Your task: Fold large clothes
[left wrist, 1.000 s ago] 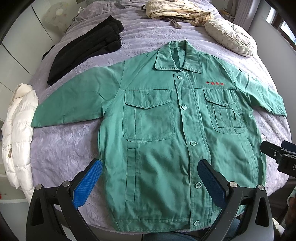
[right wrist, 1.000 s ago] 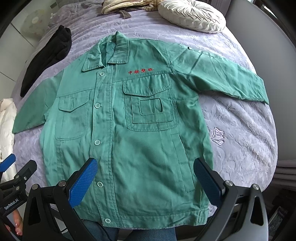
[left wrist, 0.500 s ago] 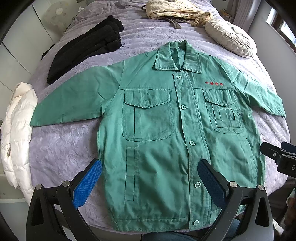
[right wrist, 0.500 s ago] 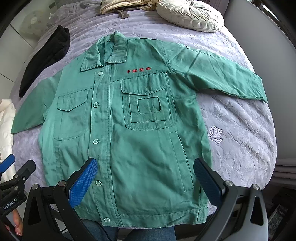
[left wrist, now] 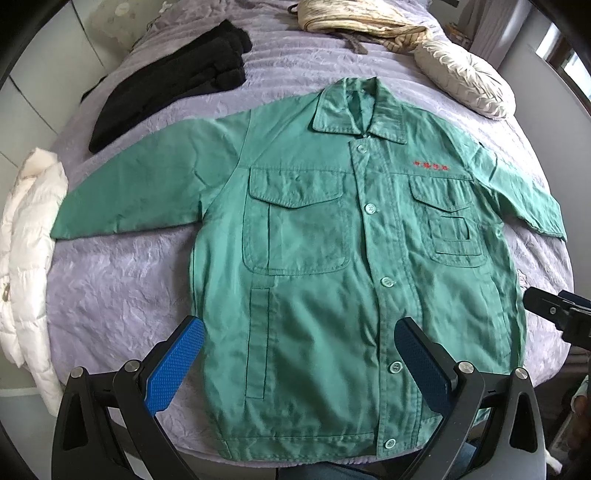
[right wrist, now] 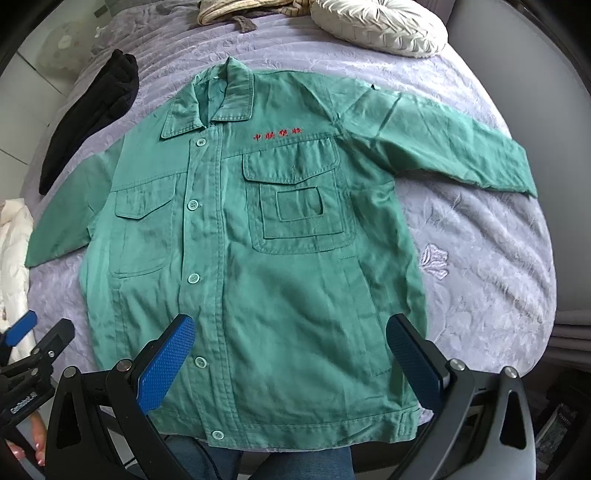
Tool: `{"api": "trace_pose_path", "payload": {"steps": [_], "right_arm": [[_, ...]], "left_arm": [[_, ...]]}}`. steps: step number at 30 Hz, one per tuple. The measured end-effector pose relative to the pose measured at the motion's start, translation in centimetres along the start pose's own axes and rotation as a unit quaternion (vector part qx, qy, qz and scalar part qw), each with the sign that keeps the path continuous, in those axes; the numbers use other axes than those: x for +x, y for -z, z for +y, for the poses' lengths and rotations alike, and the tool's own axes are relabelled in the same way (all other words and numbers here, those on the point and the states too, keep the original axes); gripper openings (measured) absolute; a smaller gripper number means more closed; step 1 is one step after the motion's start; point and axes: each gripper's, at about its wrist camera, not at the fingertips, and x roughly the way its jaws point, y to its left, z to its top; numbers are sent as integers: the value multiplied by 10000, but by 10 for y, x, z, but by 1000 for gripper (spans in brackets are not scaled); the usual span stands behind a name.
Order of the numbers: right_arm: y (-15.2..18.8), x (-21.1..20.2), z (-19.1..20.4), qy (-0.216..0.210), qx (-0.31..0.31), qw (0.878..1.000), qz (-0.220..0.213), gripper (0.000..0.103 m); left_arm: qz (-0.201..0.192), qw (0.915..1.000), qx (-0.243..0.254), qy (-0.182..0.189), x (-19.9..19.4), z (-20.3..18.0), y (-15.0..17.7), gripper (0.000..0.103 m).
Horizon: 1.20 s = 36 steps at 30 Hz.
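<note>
The green work jacket [left wrist: 332, 266] lies flat and face up on the lilac bedspread [left wrist: 122, 288], buttoned down the front. Its long axis runs from the hem at the near edge of the bed to the collar [left wrist: 356, 110], which points toward the far end. Both sleeves are spread out sideways and angle slightly back toward the hem. Red embroidered characters [right wrist: 277, 133] sit above a flapped chest pocket [right wrist: 295, 206]; whether either pocket holds anything cannot be told.

The left gripper [left wrist: 299, 358] hangs over the jacket's lower part, its blue-padded jaws spread wide and gripping nothing. The right gripper [right wrist: 291, 354] hangs over the hem area alongside it, jaws likewise wide apart and empty.

Farther out, a black garment [left wrist: 166, 81] lies beyond the jacket's sleeve, a white puffer coat [left wrist: 26, 258] drapes over the bed's side, and a round pleated cushion [right wrist: 380, 26] rests near the far end beside a beige bundle [left wrist: 354, 18].
</note>
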Motion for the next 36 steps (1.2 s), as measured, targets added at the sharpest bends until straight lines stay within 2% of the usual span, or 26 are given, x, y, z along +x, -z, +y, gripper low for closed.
{"api": "trace_pose_path", "payload": {"steps": [4, 9, 16, 19, 21, 24, 27, 29, 32, 33, 34, 36], "right_arm": [[0, 6, 9, 2, -2, 10000, 79, 103], [2, 19, 45, -166, -301, 9994, 44, 103], [11, 61, 108, -426, -678, 9962, 334, 103], [16, 77, 137, -310, -1099, 9930, 307, 103], [16, 85, 152, -233, -1254, 9915, 252, 103], [15, 93, 170, -263, -1399, 9896, 203, 103], [11, 103, 184, -323, -1459, 9884, 257, 103], [9, 109, 190, -440, -1422, 9884, 310, 103], [5, 113, 198, -567, -1412, 9879, 298, 103], [4, 115, 200, -593, -1415, 9877, 287, 103], [3, 117, 203, -620, -1406, 9877, 277, 103], [2, 119, 204, -640, -1377, 9881, 251, 103]], "left_arm": [[69, 9996, -250, 58, 16, 31, 0, 103], [27, 9970, -769, 42, 45, 95, -6, 103], [-472, 9864, -1564, -168, 90, 207, -29, 103], [-691, 9767, -2032, 70, 116, 255, -42, 103], [-830, 9661, -2411, 402, 135, 281, -49, 103], [-806, 9531, -2828, 710, 169, 313, -60, 103], [-913, 9388, -3238, 735, 183, 337, -65, 103], [-1211, 9295, -3393, 790, 177, 357, -70, 103], [-1604, 9220, -3506, 363, 167, 383, -75, 102], [-1646, 9210, -3525, 183, 167, 389, -77, 83], [-1581, 9220, -3533, 58, 169, 397, -79, 43], [-1482, 9221, -3571, 117, 174, 410, -80, 12]]}}
